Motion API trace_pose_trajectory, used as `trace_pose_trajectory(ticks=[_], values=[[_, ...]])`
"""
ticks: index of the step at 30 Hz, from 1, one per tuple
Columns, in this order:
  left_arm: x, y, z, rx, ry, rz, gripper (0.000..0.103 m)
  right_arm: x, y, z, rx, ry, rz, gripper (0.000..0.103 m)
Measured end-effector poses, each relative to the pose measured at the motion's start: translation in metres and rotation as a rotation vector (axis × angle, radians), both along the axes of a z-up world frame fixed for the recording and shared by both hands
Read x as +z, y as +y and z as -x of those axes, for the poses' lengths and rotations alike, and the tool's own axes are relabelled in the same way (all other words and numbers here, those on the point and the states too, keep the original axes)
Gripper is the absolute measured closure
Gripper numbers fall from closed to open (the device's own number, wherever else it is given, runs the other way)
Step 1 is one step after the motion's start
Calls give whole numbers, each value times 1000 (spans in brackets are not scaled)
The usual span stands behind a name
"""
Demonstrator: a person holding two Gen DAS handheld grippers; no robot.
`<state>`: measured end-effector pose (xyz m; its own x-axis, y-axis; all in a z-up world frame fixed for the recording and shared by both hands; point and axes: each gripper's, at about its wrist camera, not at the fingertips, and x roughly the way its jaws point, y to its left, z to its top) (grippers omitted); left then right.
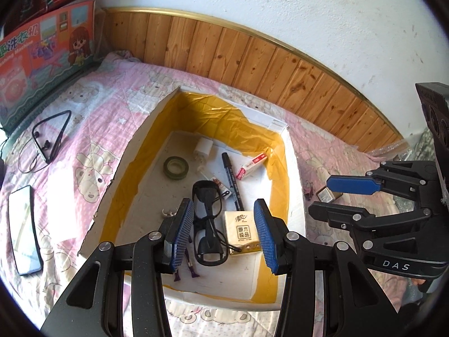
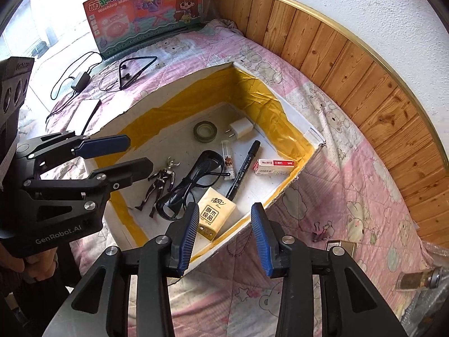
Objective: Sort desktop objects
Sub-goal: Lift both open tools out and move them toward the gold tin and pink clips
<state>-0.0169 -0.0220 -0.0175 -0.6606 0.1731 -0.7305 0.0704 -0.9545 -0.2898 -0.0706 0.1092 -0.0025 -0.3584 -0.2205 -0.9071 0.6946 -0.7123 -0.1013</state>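
A white foam box (image 1: pixel 291 185) (image 2: pixel 134 112) lined with yellow tape lies on the pink quilt. Inside it are black glasses (image 1: pixel 209 224) (image 2: pixel 190 185), a tissue pack (image 1: pixel 240 231) (image 2: pixel 214 210), a black marker (image 1: pixel 231 181) (image 2: pixel 242 170), a staples box (image 1: pixel 251 165) (image 2: pixel 275 165), a tape roll (image 1: pixel 176 167) (image 2: pixel 205 130), a white plug (image 1: pixel 203 147) (image 2: pixel 241 129) and a figurine (image 2: pixel 160 185). My left gripper (image 1: pixel 224 236) (image 2: pixel 137 154) hangs open above the glasses and tissue pack. My right gripper (image 2: pixel 224 238) (image 1: pixel 331 196) stands open over the box's near right edge, holding nothing.
On the quilt left of the box lie neckband earphones (image 1: pixel 50 137) (image 2: pixel 134 70) and a phone (image 1: pixel 23 230). A small metal case (image 1: pixel 327 193) (image 2: pixel 341 245) and a hair clip (image 2: pixel 321 231) lie to the right. A toy carton (image 2: pixel 146 8) leans at the back, beside wood panelling.
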Motion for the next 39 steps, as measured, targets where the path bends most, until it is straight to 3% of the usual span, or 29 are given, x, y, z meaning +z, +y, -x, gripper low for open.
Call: trace_pose_trajectory(ticks=[8,15,20,29,32,39], values=[[1,18,-28,-13,38,-27,56,2,23,-14,-12,30,37,58],[9,48,-40,-85,86,2,56,-1,51,-30,-59,56,145,55],[10,76,-38,-160,77,12,54,-13,75,-43,-105,92,208,54],[-5,126,-15,-261,8,7,54,-39,148,-31,-290,68,341,53],[-12,146,0,-296,-27,-14,53,-50,179,-17,-383,63,362,46],[-33,189,54,-321,-107,-66,53,-79,224,20,-499,73,302,37]])
